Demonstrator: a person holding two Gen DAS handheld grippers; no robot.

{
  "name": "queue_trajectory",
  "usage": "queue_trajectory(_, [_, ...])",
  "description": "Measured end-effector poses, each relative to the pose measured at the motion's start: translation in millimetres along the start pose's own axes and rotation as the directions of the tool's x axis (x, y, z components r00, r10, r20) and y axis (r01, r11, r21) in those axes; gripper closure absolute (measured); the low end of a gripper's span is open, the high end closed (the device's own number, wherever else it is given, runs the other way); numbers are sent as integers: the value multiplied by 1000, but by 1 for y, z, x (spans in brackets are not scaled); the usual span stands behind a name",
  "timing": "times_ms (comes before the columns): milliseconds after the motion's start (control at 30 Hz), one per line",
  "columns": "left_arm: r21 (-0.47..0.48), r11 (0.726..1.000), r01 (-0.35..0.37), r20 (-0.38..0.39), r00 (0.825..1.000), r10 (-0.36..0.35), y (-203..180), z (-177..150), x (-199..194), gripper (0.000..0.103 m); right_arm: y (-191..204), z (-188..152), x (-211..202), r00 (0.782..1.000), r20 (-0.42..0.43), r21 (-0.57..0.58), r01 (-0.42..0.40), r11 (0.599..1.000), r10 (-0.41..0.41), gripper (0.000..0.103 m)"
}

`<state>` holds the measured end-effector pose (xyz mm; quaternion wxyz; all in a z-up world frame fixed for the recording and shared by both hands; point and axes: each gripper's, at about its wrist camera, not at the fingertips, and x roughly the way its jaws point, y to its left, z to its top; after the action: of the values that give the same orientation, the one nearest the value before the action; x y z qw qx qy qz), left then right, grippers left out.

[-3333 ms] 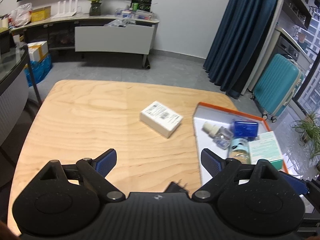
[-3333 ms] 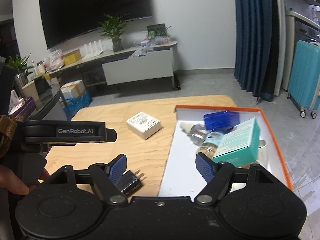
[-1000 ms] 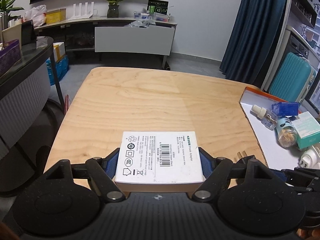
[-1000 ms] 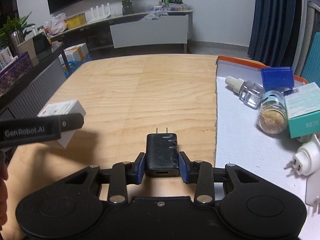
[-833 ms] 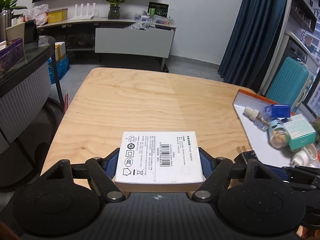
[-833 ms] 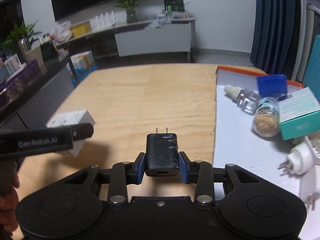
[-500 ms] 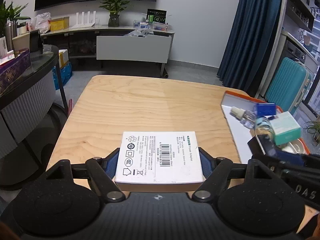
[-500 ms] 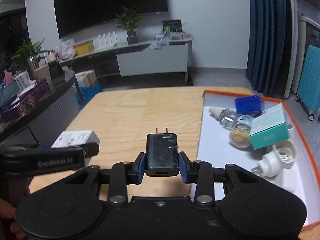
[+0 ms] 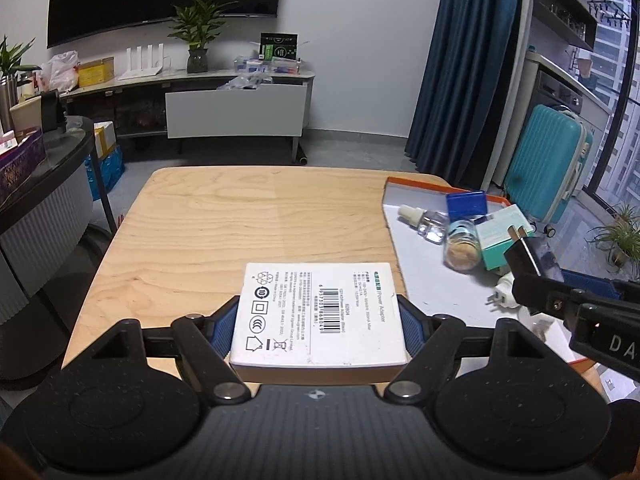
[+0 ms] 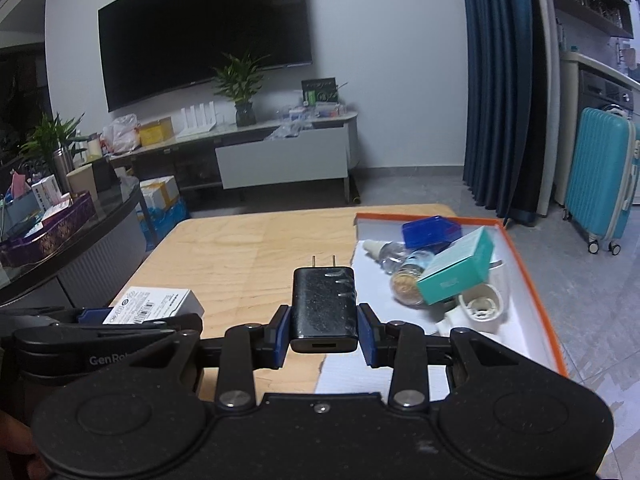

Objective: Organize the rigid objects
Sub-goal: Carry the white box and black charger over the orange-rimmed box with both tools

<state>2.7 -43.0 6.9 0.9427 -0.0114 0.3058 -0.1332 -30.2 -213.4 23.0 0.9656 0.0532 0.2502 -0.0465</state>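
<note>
My left gripper (image 9: 320,326) is shut on a white power-adapter box (image 9: 318,312) and holds it above the near part of the wooden table (image 9: 240,220). My right gripper (image 10: 323,334) is shut on a black plug charger (image 10: 323,304), prongs pointing forward, above the table by the left edge of the orange-rimmed white tray (image 10: 524,280). The charger (image 9: 528,258) and right gripper also show at the right of the left wrist view, over the tray (image 9: 404,194). The box (image 10: 154,304) in the left gripper shows at the left of the right wrist view.
The tray holds a blue case (image 10: 430,232), a dropper bottle (image 10: 384,252), a jar of tan grains (image 10: 406,278), a teal box (image 10: 456,272) and a white plug device (image 10: 478,306). A teal suitcase (image 10: 600,176) stands right of the table. A dark counter (image 10: 60,248) stands at the left.
Both grippers have risen with their loads; the table and tray look farther off. The right gripper with the charger has moved over the tray's near part.
</note>
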Motion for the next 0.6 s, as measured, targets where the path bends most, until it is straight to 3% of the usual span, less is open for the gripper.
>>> queue_trajectory(600, [27, 996, 88, -2, 996, -88, -39, -2, 1, 24, -44, -9, -24, 996, 28, 52, 88, 995, -90, 60])
